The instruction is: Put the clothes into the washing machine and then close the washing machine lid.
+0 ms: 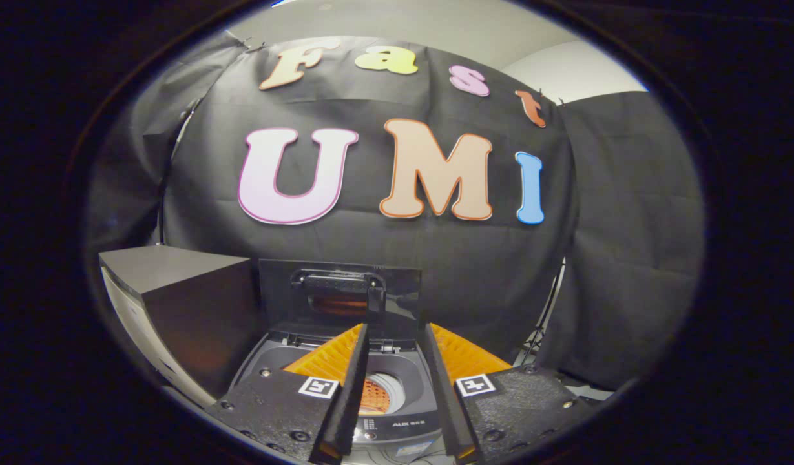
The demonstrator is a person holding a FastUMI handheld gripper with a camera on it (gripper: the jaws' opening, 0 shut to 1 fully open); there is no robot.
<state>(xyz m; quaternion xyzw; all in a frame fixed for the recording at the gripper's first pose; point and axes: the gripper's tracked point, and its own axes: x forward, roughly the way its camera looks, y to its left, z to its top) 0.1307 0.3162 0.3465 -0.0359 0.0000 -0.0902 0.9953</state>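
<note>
Jaws apart and holding nothing: my gripper (397, 336) hangs above a small top-loading washing machine (397, 426), its two fingers (353, 387) reaching forward with a clear gap between them. Each finger carries a small square black-and-white marker (318, 387) on its flat base near me. Through the gap I look down into the machine's round drum opening (384, 391), where something orange with a pale dotted or mesh pattern, seemingly the clothes (373, 397), lies inside the tub; I cannot tell what garment it is. The grey top deck of the machine surrounds the opening, and a strip of control panel (397, 425) sits on the edge nearest me, just beneath the fingers. The lid (340, 294) stands raised and upright at the far side of the machine, beyond my fingertips, a dark glossy panel with a handle bar (337, 281) near its top edge and a faint orange reflection under that. Neither finger touches the lid or the deck as far as I can tell. Just beside the machine on the left stands a taller box-shaped cabinet (177, 297) with a dark top and side and a pale front. A black cloth wall (616, 258) closes off the booth behind everything.
</note>
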